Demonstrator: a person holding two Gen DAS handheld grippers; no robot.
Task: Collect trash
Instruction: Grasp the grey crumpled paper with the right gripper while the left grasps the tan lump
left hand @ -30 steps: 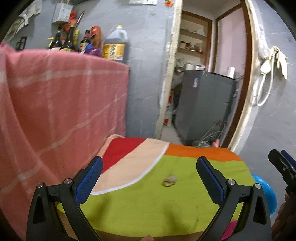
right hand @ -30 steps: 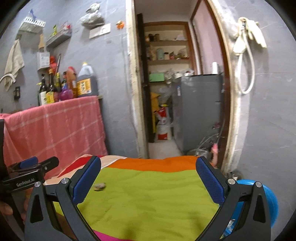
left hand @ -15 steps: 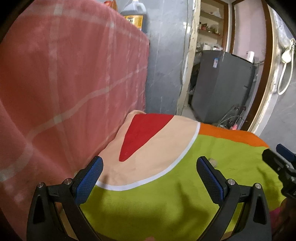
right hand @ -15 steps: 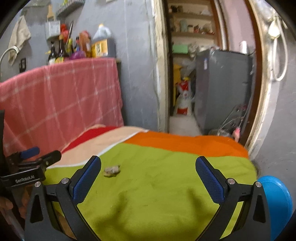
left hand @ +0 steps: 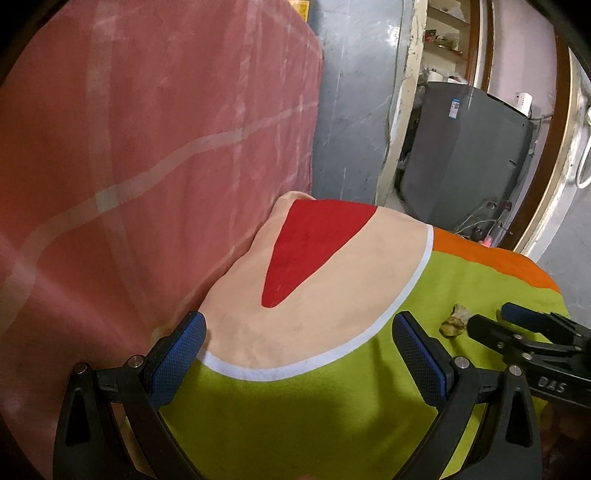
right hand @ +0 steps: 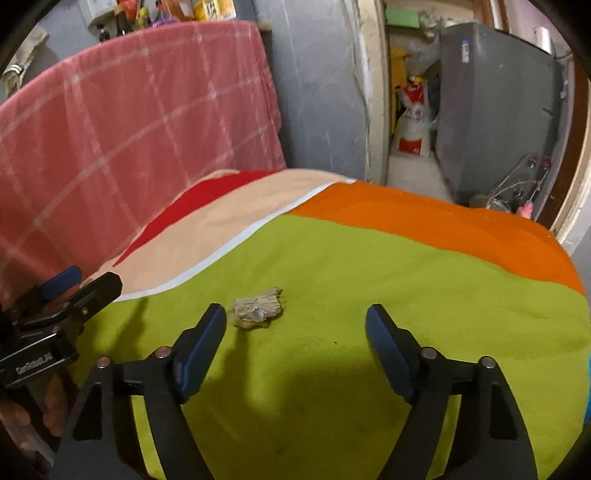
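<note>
A small crumpled scrap of tan and grey trash (right hand: 258,311) lies on the green part of a bright blanket with green, orange, cream and red patches (right hand: 369,295) that covers the table. In the right wrist view the right claw (right hand: 295,325) points down at the blanket with its two blue pads apart. Its jaws are closing, but they do not touch the trash. The trash sits just past the tips, close to the left pad (right hand: 207,343) and not between the pads. The same view shows the left claw (right hand: 79,282) at the left edge, with part of a hand (right hand: 22,413) under it. In the left wrist view the left claw (left hand: 299,347) is wide open and holds nothing. It hangs over the cream part of the blanket, beside a pink cloth with pale stripes (left hand: 147,147) that hangs like a wall. Here the trash (left hand: 456,321) looks tiny, off to the right, just in front of the right claw (left hand: 496,321), which is seen from the side. Only the right wrist view shows the bottles on the shelf (right hand: 177,9) above the pink cloth, and they are too blurry to name, maybe sauces. Both views show a grey box-shaped machine (left hand: 465,155) past the doorway.
</note>
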